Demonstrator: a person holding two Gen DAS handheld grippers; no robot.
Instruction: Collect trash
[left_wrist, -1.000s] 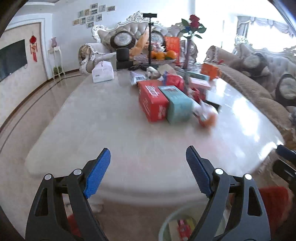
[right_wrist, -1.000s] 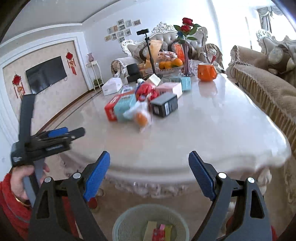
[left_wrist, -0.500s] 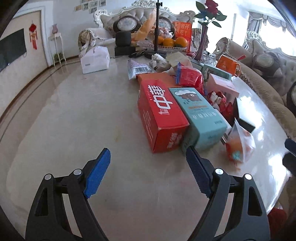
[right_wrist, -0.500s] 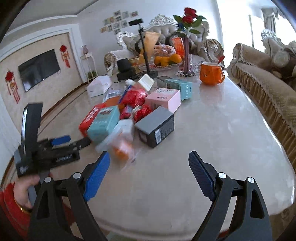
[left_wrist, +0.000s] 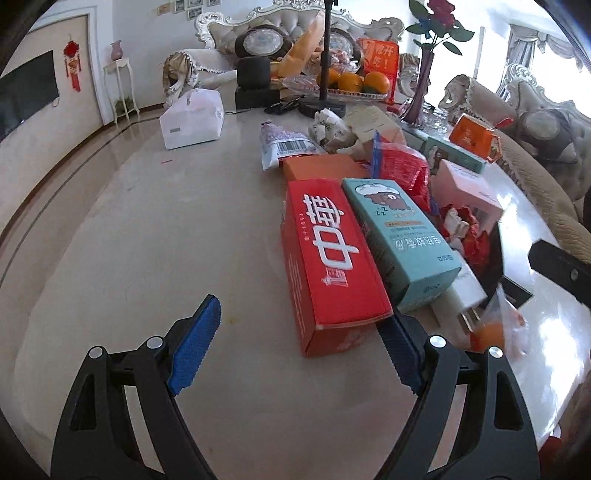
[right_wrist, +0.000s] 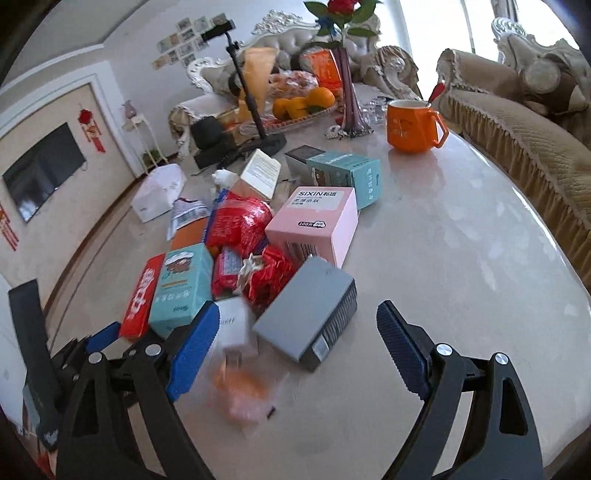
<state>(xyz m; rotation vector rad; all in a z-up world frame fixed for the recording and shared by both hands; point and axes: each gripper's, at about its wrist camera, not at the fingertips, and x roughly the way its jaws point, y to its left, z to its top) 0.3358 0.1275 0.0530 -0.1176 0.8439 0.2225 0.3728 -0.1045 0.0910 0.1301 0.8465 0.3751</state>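
A pile of trash lies on the marble table (left_wrist: 147, 240): a long red box (left_wrist: 328, 266), a teal box (left_wrist: 399, 236), a pink box (right_wrist: 314, 225), a grey box (right_wrist: 310, 314), red wrappers (right_wrist: 258, 273) and a clear bag holding something orange (right_wrist: 247, 384). My left gripper (left_wrist: 295, 347) is open, its jaws on either side of the red box's near end. My right gripper (right_wrist: 295, 343) is open and empty, just above the clear bag and in front of the grey box. The bag also shows in the left wrist view (left_wrist: 491, 332).
Behind the pile are an orange mug (right_wrist: 413, 122), a purple vase with roses (right_wrist: 347, 96), a fruit tray (right_wrist: 299, 107), a tripod stand (right_wrist: 255, 110) and a white tissue bag (left_wrist: 192, 118). Sofas (right_wrist: 517, 122) run along the right side and behind the table.
Both grippers have moved forward from the table's edge over the table to the pile. The waste basket below has dropped out of view. Both stay open.
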